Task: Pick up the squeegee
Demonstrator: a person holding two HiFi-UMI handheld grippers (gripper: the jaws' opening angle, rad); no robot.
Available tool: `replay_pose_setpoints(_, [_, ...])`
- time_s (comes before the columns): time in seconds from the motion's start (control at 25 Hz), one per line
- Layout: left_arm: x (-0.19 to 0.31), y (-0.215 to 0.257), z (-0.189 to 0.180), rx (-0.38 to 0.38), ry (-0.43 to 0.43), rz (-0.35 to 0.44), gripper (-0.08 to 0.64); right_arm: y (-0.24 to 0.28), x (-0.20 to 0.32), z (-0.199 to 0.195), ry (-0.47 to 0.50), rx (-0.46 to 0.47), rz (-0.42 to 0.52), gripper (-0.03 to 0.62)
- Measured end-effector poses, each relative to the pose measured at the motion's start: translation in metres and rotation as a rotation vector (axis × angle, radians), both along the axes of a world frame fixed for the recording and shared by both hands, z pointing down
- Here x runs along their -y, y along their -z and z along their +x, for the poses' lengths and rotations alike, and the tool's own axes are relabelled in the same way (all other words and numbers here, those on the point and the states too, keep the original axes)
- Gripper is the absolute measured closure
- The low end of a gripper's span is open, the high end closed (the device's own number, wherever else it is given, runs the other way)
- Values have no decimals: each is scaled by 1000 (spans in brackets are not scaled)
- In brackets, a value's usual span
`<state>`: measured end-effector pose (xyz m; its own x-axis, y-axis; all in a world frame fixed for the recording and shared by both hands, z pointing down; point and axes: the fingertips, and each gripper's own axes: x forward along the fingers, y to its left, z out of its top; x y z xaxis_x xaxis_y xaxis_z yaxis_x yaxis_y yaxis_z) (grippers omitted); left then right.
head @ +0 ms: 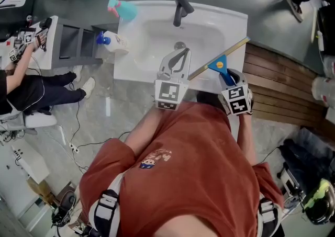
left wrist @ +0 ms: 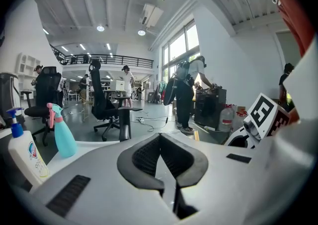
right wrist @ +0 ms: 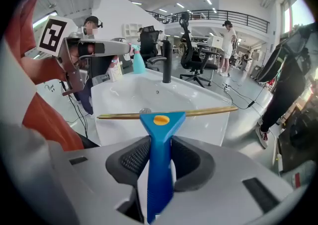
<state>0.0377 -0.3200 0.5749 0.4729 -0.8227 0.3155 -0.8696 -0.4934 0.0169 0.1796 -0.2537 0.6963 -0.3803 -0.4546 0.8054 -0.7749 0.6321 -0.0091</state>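
Observation:
The squeegee (head: 220,62) has a blue handle and a long gold blade. It hangs tilted over the right front corner of the white sink (head: 209,19). My right gripper (head: 228,76) is shut on the handle. In the right gripper view the blue handle (right wrist: 161,159) runs up between both pads, and the blade lies crosswise above them, in front of the basin. My left gripper (head: 182,52) hovers over the sink's front rim, left of the squeegee. Its jaws are shut with nothing in them. In the left gripper view its pads (left wrist: 141,162) meet at the tips.
A black faucet (head: 180,7) stands at the back of the sink. A teal spray bottle (head: 121,8) and a white bottle with a blue cap (head: 112,41) stand at its left edge. Wooden slats (head: 282,89) lie to the right. A seated person (head: 31,89) is at far left.

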Motion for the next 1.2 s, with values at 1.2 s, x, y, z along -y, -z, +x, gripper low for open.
replay_pose_setpoints(1.2, [49, 170, -15, -103, 62, 382, 541, 177, 123, 31, -251, 186, 432, 454])
